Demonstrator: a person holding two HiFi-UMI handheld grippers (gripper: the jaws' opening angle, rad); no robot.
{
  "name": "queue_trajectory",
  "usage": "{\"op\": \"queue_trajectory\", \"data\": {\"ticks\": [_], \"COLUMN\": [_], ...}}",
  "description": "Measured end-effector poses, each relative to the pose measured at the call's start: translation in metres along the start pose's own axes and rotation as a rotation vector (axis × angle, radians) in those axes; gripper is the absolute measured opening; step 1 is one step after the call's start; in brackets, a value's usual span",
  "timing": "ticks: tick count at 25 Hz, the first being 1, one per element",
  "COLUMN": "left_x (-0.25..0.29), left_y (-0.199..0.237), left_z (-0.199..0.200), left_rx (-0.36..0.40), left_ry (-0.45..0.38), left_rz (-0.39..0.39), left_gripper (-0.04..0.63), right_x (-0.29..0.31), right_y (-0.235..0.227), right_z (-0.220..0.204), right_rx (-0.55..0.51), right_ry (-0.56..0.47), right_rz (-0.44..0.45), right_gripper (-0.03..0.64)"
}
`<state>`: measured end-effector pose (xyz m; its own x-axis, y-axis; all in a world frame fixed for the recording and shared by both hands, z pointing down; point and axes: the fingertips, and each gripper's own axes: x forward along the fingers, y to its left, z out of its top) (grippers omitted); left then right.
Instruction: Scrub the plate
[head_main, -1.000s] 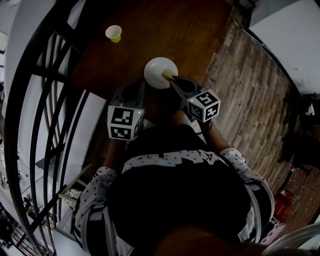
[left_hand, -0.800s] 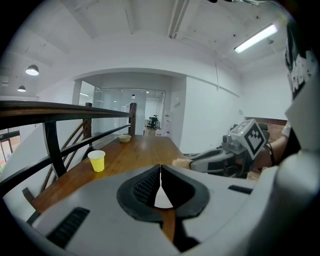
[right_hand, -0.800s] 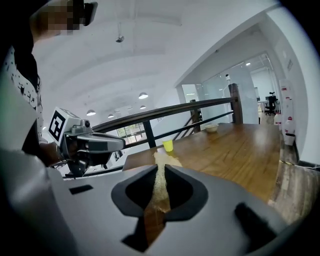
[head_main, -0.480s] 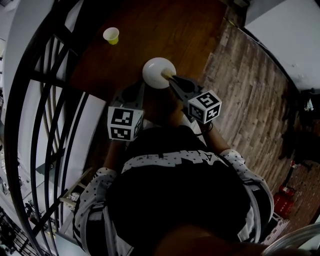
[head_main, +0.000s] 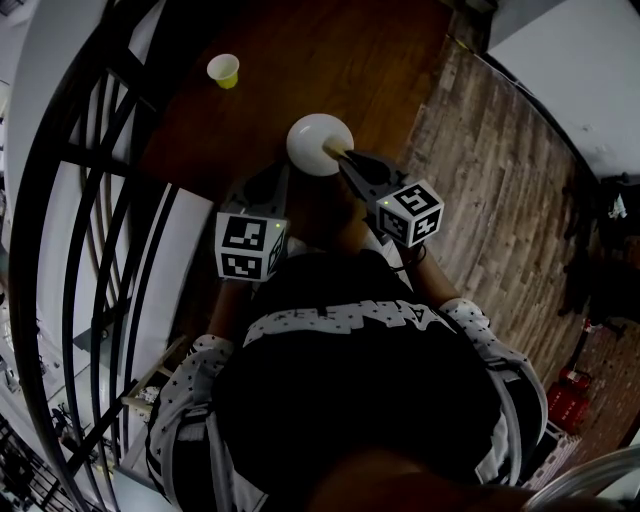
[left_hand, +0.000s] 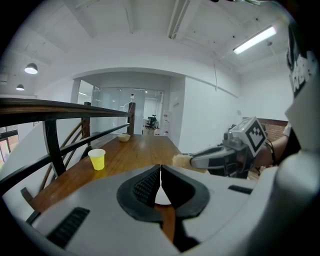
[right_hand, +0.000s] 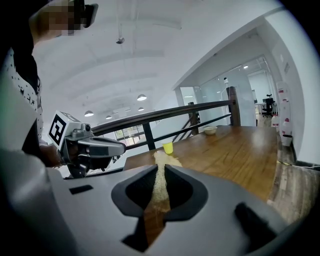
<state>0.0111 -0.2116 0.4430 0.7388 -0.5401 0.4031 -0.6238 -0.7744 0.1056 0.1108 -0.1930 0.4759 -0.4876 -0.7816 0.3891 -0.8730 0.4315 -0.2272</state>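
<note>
A white plate (head_main: 315, 140) lies over the brown wooden table (head_main: 330, 60) in the head view. My left gripper (head_main: 283, 172) is shut on its near rim; in the left gripper view a white sliver of the plate (left_hand: 161, 195) shows between the closed jaws of this gripper (left_hand: 160, 172). My right gripper (head_main: 345, 158) is shut on a tan sponge (head_main: 334, 150), which rests on the plate's right edge. In the right gripper view the sponge (right_hand: 161, 175) runs out between the jaws of that gripper (right_hand: 161, 172).
A yellow paper cup (head_main: 224, 69) stands on the table beyond the plate, to the left. A small bowl (left_hand: 123, 137) sits at the table's far end. A dark railing (head_main: 90, 180) runs along the left; plank floor (head_main: 500, 180) lies to the right.
Hardly anything differs: the plate and both grippers shifted a few pixels in the view. Both grips are unchanged and the sponge stays at the plate's right edge.
</note>
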Motion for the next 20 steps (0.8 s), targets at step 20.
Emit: {"op": "queue_trajectory", "data": {"ticks": [20], "left_x": [0.0008], "left_y": [0.003], "left_z": [0.0], "left_rx": [-0.002], "left_ry": [0.003], "left_rz": [-0.014], "left_gripper": [0.014], "right_x": [-0.0002], "right_y": [0.0041], "right_z": [0.0001], "right_rx": [0.037], "right_ry": [0.001], "right_rz": [-0.004], "right_gripper": [0.049]}}
